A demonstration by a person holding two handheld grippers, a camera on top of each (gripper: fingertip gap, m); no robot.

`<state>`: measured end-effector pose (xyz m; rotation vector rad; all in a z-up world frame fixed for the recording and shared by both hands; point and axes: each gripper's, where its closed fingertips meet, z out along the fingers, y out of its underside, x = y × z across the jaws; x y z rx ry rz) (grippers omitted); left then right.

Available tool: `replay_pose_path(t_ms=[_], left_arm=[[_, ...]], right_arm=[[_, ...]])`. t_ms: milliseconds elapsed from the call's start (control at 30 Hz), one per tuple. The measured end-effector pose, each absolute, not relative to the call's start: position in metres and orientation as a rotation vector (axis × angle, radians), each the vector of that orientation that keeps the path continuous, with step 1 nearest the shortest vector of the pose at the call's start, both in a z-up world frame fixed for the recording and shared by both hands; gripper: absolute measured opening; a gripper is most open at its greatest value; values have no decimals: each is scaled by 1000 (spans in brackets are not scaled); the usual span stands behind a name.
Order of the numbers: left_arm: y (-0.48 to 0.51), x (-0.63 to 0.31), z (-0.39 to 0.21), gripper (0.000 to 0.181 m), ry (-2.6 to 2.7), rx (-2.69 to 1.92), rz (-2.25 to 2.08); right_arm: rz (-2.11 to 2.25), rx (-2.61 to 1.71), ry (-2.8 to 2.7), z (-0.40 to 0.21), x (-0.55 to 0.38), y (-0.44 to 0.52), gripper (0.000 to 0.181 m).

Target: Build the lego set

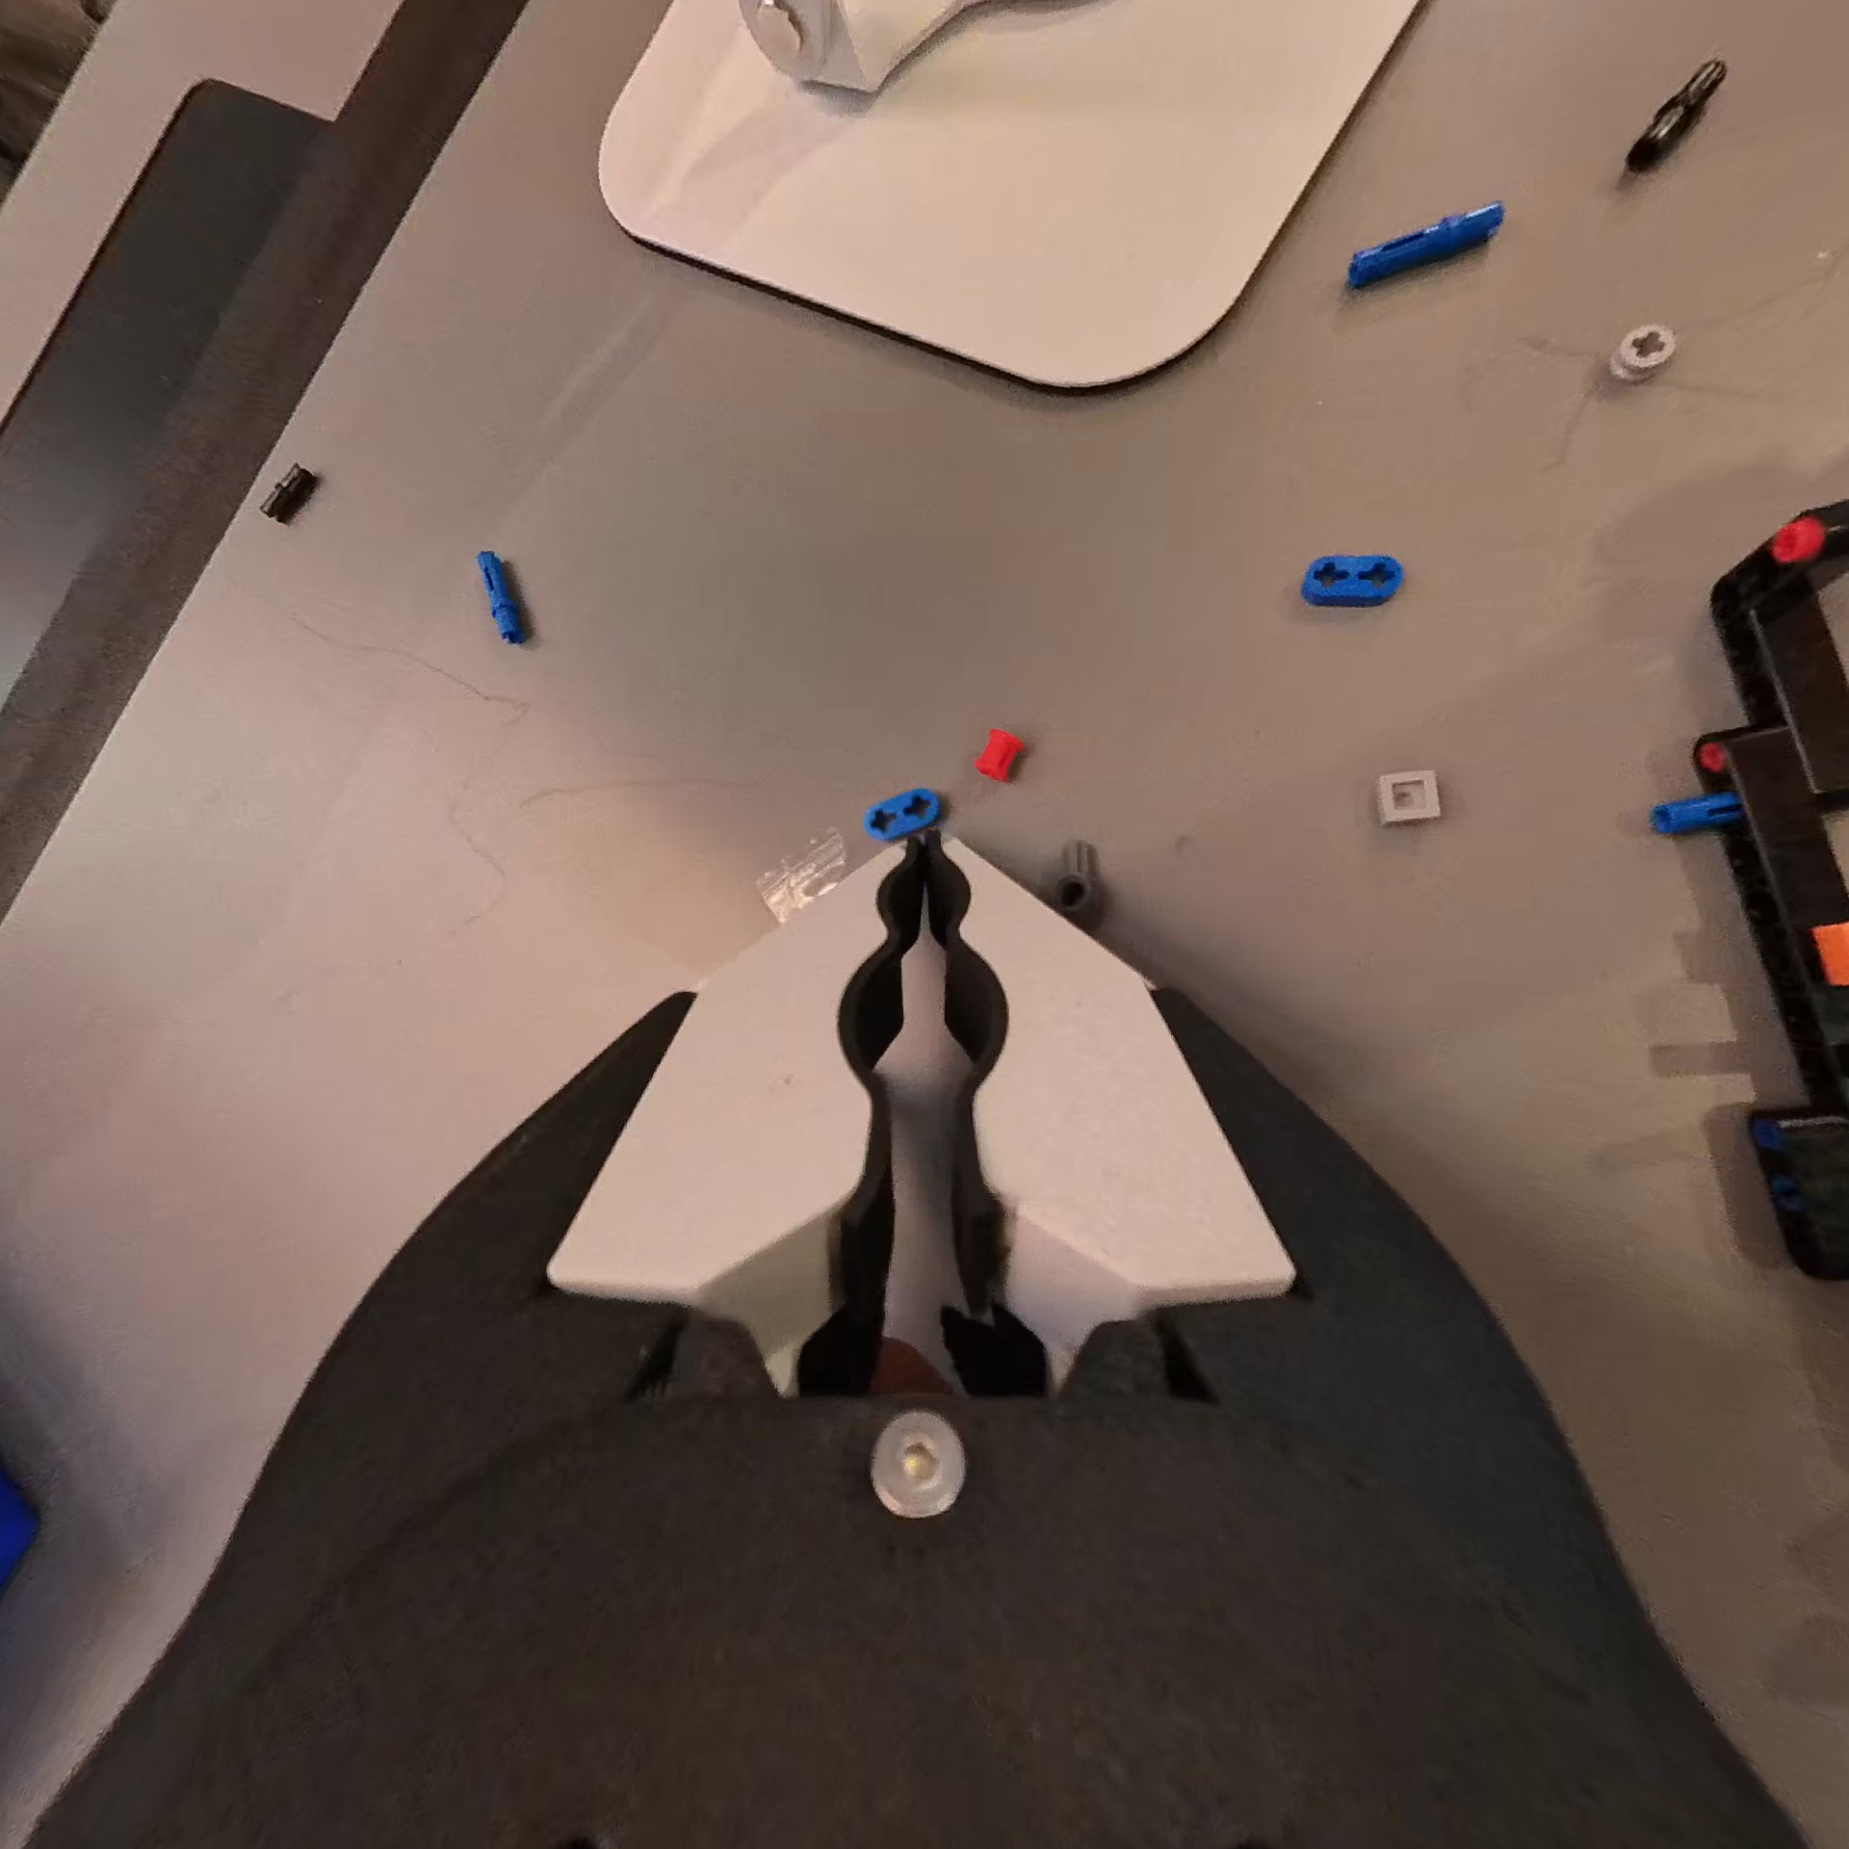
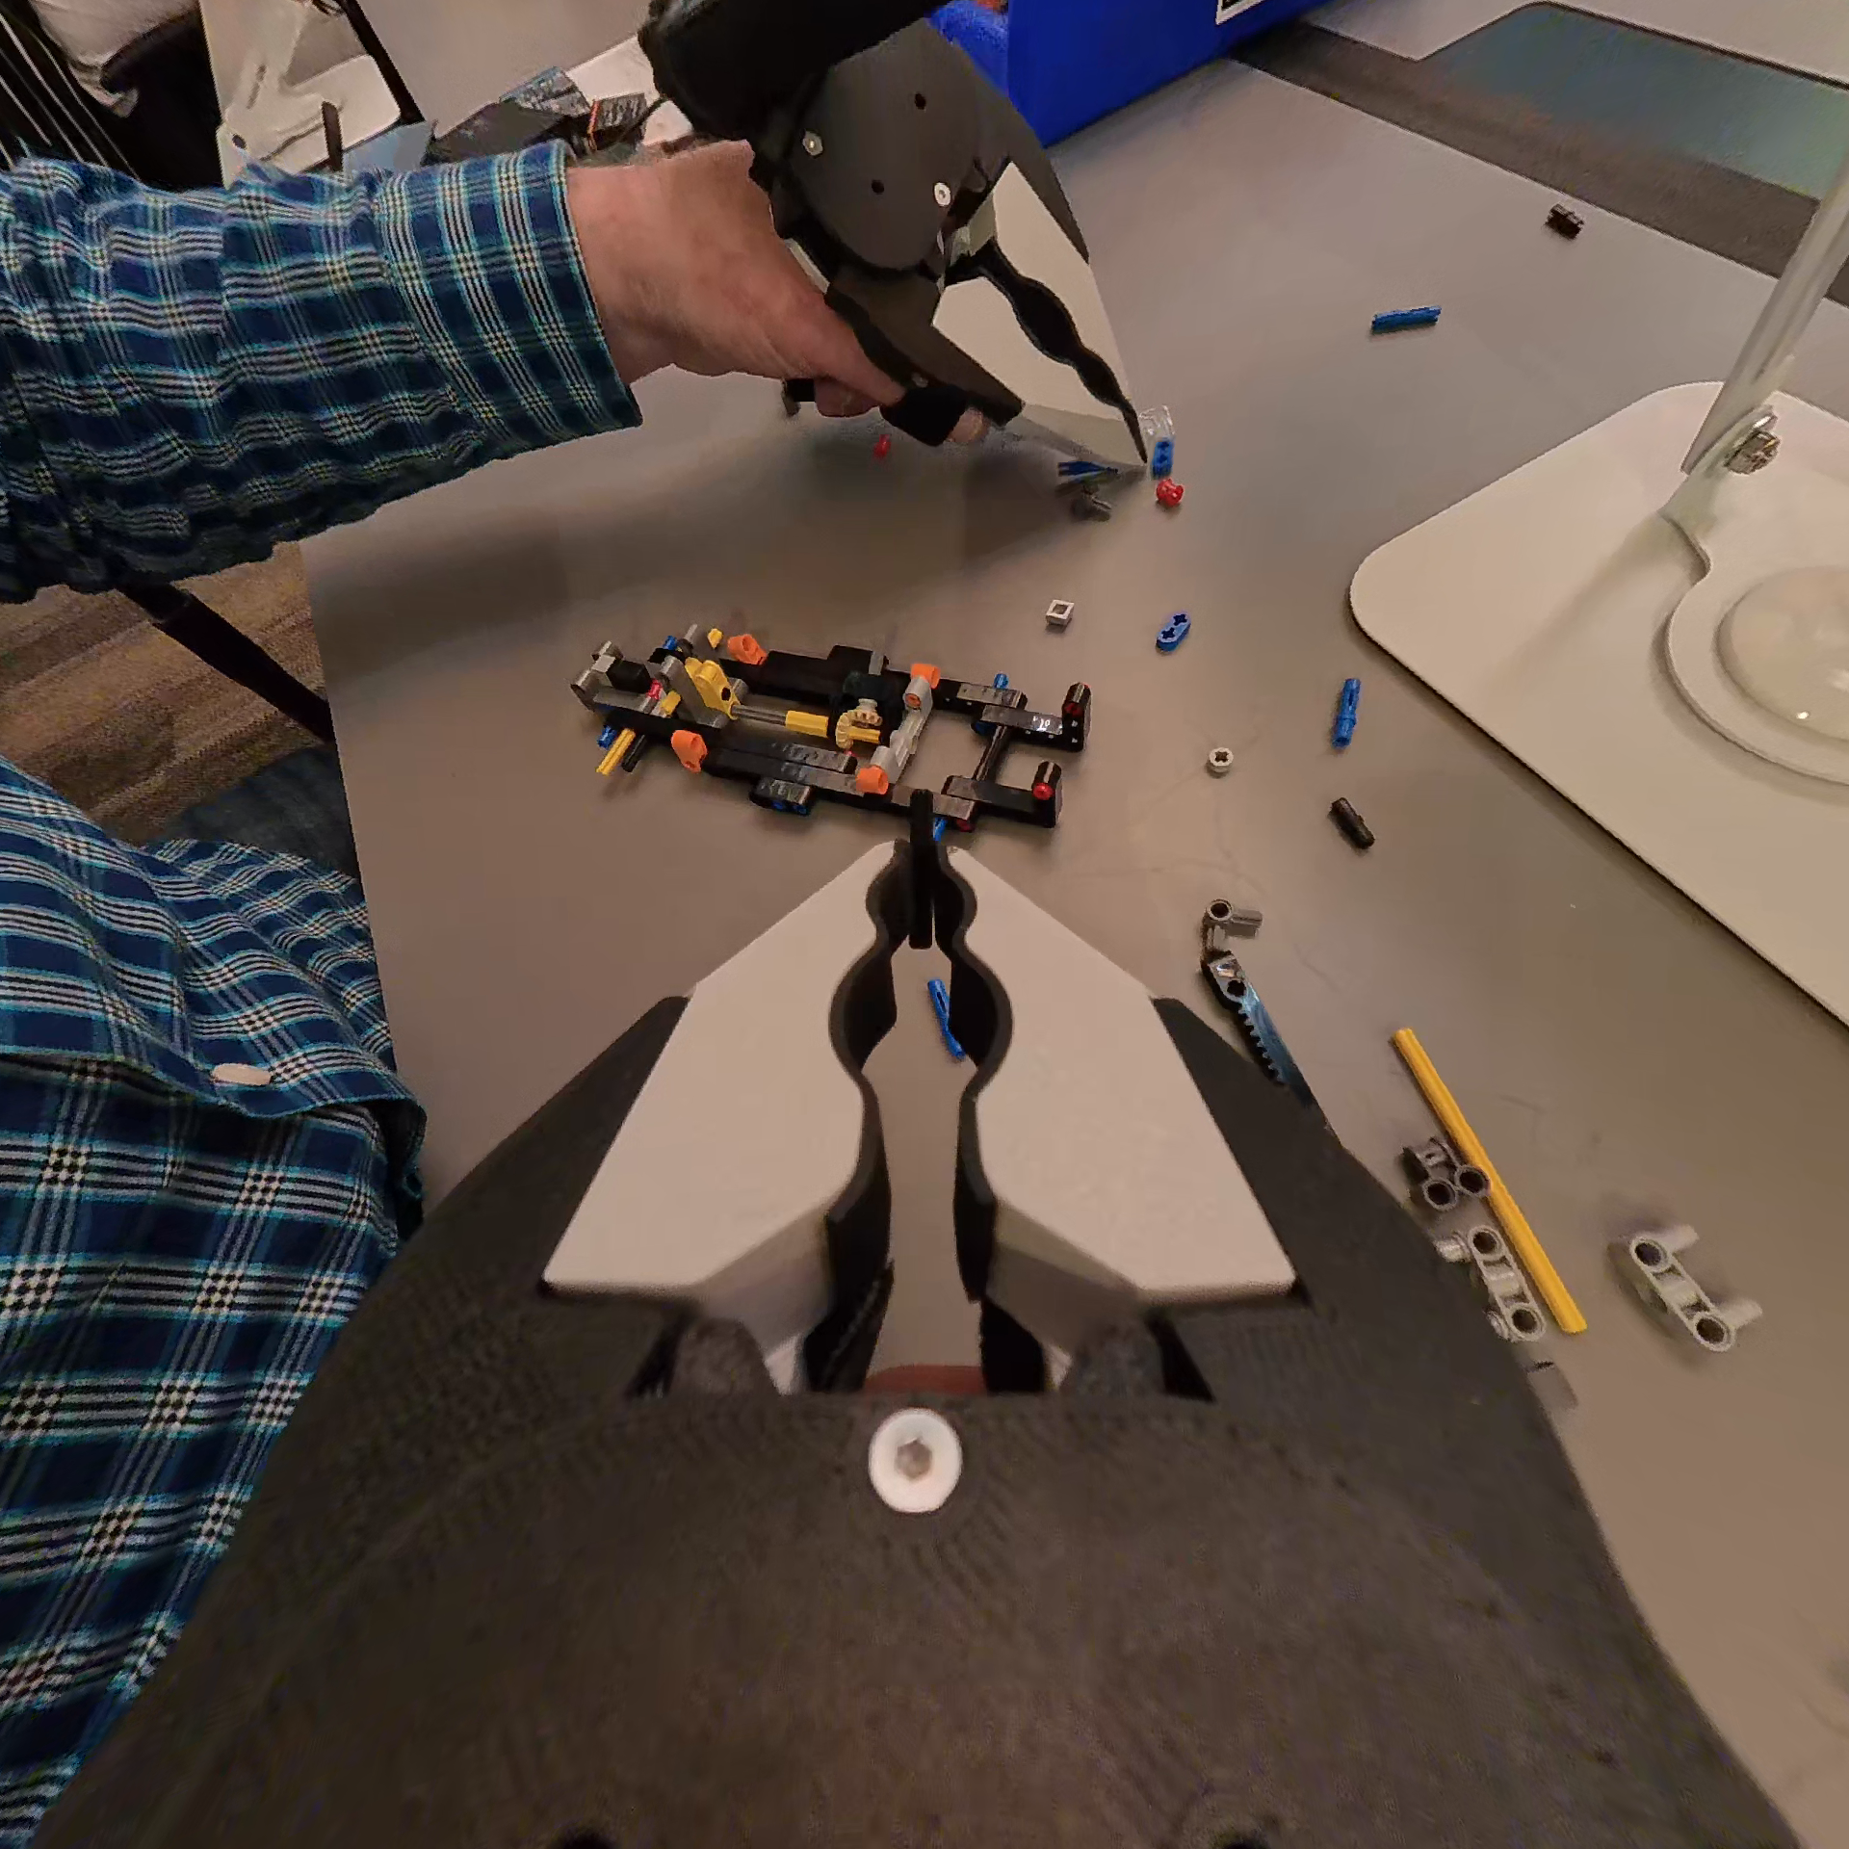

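Note:
In the left wrist view my left gripper (image 1: 922, 848) is shut, its pads meeting at the tips. A small blue two-hole piece (image 1: 903, 812) lies flat just beyond the tips, not between them. The right wrist view shows this gripper (image 2: 1146, 455) tip-down by the same blue piece (image 2: 1161, 455). My right gripper (image 2: 920, 860) is shut on a thin black piece (image 2: 918, 830) that stands up out of the tips. It holds this piece just in front of the near edge of the partly built black chassis (image 2: 830, 730), which also shows at the right edge of the left wrist view (image 1: 1781, 900).
Loose parts lie on the grey table: a red bush (image 1: 1001, 752), a second blue two-hole piece (image 1: 1351, 580), a grey connector (image 1: 1076, 875), blue pins (image 1: 500, 597), a yellow axle (image 2: 1486, 1181). A white stand base (image 2: 1551, 600) sits at the right. A plaid sleeve (image 2: 300, 330) reaches in from the left. Tip to tip, the grippers are about 25 centimeters apart.

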<state>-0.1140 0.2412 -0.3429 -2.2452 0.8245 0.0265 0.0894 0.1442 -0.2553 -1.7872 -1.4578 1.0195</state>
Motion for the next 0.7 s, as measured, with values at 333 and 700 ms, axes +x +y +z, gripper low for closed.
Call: replay_pose_path(t_ms=[333, 700], left_arm=[[231, -108, -341, 0, 854, -2233, 4], [231, -116, -323, 17, 850, -2187, 15]], right_arm=[[1014, -1788, -1463, -256, 87, 142, 0], [1013, -1778, -1461, -256, 87, 144, 0]])
